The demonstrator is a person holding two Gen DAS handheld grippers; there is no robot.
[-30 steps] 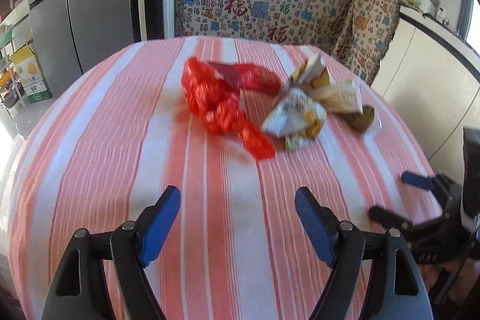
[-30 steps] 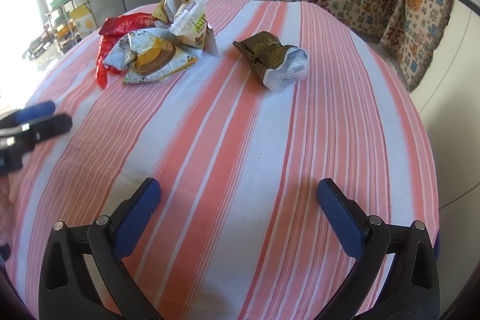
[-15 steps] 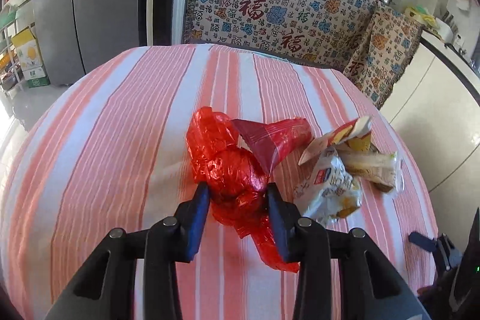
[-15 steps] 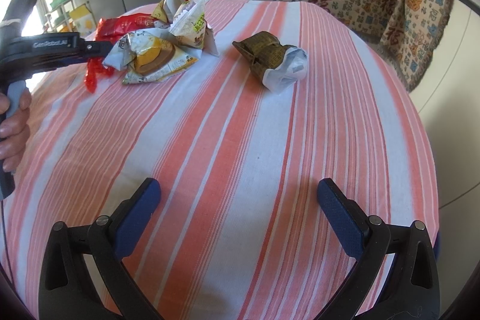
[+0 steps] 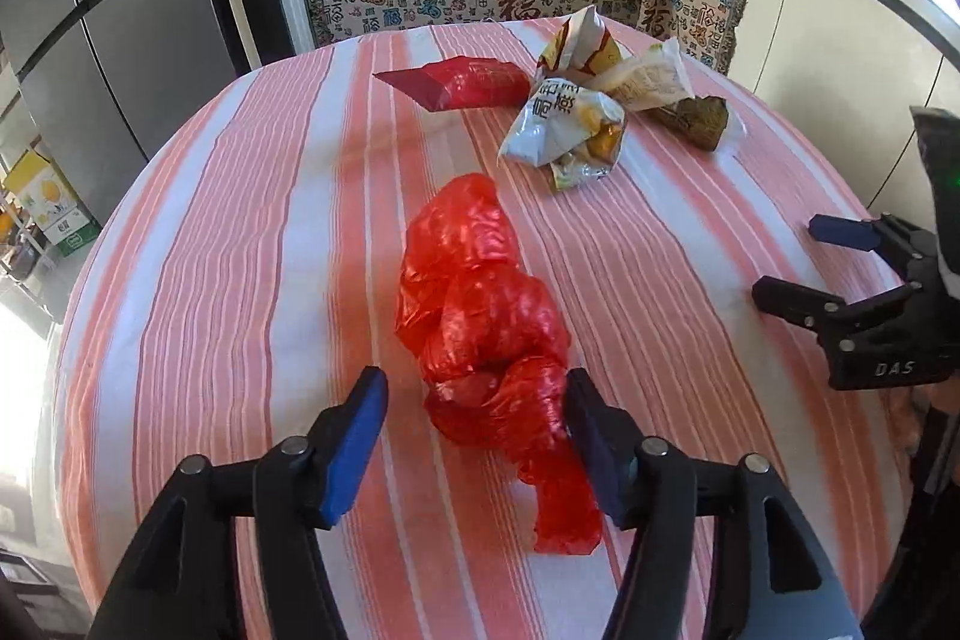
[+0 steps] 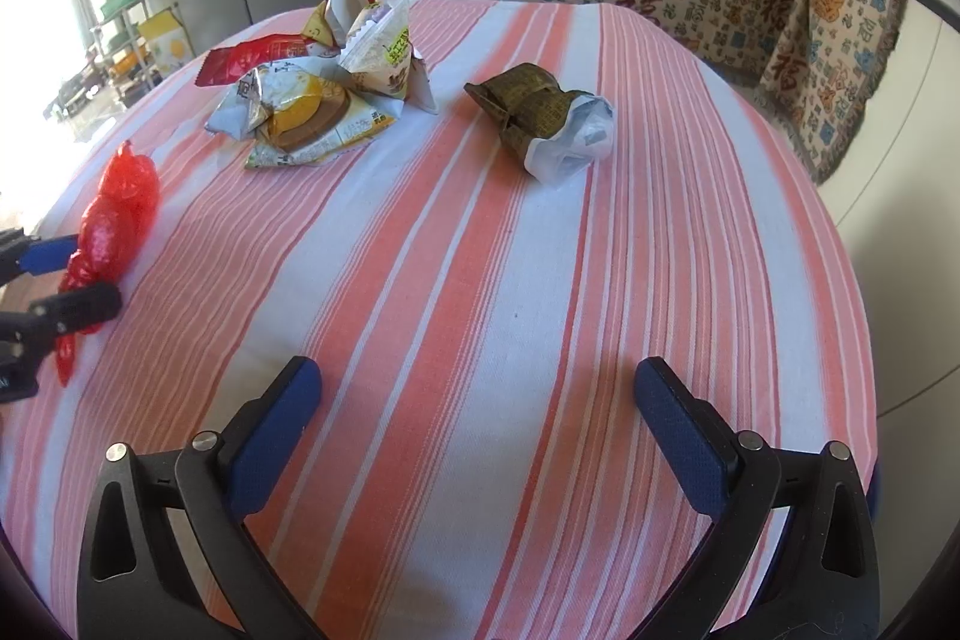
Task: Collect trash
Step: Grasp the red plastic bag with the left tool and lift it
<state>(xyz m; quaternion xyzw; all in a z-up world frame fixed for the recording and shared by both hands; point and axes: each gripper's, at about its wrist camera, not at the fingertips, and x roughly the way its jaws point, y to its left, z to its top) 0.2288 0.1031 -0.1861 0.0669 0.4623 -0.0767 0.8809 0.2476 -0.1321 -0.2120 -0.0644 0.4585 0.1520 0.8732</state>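
Left hand-held gripper (image 5: 474, 418) released, jaws apart – the red bag (image 5: 486, 316) lies crumpled on the table (image 5: 240, 232) between them, its tail trailing past the right finger toward 5 o'clock; the right pad (image 5: 591, 451) is against the bag, while a gap shows at the left pad. Right hand-held gripper (image 6: 477, 421) released, jaws wide, hovering over bare striped cloth with nothing between the fingers. In the left wrist view, at 12 to 1 o'clock of the bag: a red packet (image 5: 462, 83), a heap of pale snack wrappers (image 5: 576, 112), and at the far right a brown wrapper (image 5: 696, 121). In the right wrist view the brown wrapper (image 6: 543, 118) sits apart from the heap (image 6: 318, 94), which lies at 10 o'clock; red bag (image 6: 114, 226) at 9 o'clock.
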